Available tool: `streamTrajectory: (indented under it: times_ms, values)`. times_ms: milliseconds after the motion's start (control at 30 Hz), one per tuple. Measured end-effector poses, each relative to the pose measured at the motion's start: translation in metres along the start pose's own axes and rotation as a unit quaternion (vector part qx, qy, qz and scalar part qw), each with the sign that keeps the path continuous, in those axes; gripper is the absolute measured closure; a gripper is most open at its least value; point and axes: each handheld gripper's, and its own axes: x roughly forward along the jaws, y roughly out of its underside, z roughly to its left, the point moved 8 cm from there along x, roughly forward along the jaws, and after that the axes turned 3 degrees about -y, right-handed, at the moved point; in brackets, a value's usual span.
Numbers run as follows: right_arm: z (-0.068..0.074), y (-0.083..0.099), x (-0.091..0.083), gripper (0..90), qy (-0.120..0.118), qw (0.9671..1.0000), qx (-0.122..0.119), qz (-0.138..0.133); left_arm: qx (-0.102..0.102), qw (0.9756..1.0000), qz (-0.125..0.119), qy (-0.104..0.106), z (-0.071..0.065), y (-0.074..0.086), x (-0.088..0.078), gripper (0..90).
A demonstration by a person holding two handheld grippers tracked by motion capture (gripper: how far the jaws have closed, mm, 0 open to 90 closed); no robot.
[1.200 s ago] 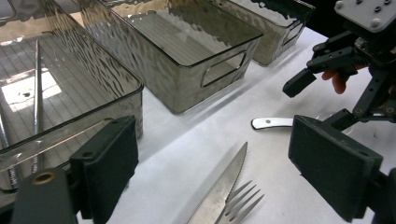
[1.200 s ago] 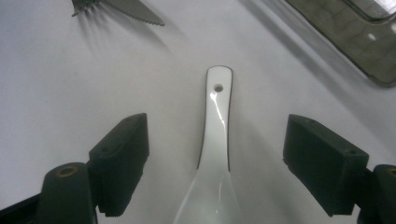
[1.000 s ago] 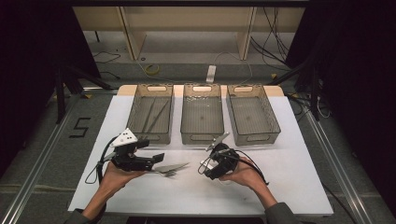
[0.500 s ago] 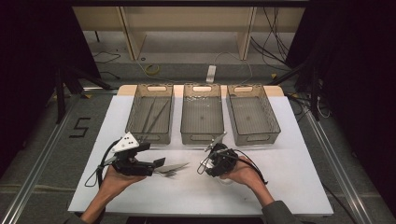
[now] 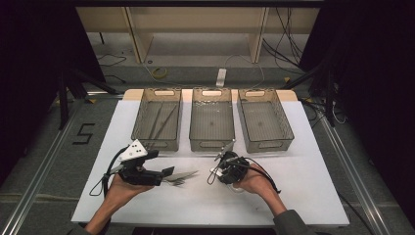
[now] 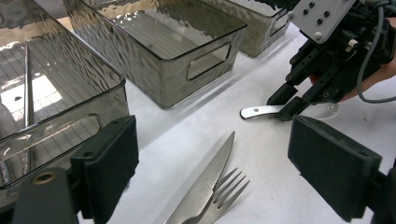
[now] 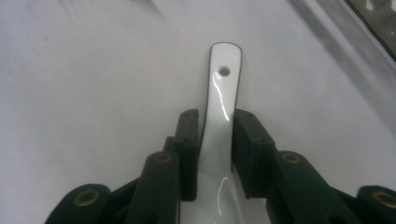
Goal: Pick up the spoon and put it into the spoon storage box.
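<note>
Three clear grey bins are sitting in a row along the far side of the white table [image 5: 303,196]: the left bin [image 5: 157,120] is holding two thin metal rods [image 5: 161,121], while the middle bin [image 5: 212,122] and the right bin [image 5: 264,120] are showing bare floors. Three pieces of cutlery are lying on the near half of the table. Going from the left, the left gripper [image 5: 166,175] is resting in the person's left hand [image 5: 120,188] with its jaws spread wide and nothing between them; in the left gripper view they are framing one serrated knife [image 6: 205,182] and one fork [image 6: 224,193], which are lying side by side and touching, just beyond the jaw tips. Farther right, the right gripper [image 5: 221,164], carried by the right hand [image 5: 254,182], is pointing down at one white spoon [image 7: 223,93] lying flat on the table near the middle bin's front wall. Compared with the earlier frames, where these jaws are standing wide, they have just been closing around the spoon's handle; in the right gripper view the two pads are now sitting against either side of the handle, pinching it, with the holed end sticking out beyond them. Both hands are staying where they were, and the knife, fork and bins are lying unchanged.
</note>
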Motion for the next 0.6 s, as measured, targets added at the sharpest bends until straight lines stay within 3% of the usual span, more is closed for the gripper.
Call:
streamTrajectory:
  times_ms: [200, 600]
  values:
    - [0.0, 0.0, -0.001, 75.2, -0.008, 0.9999, -0.007, 0.002, 0.002, 1.0, 0.002, -0.003, 0.0, 0.001, 0.0, 15.8]
    - [-0.007, -0.001, -0.024, 75.8, -0.009, 0.9994, -0.008, -0.032, 0.003, 1.0, 0.002, -0.006, 0.002, 0.0, 0.0, 15.8]
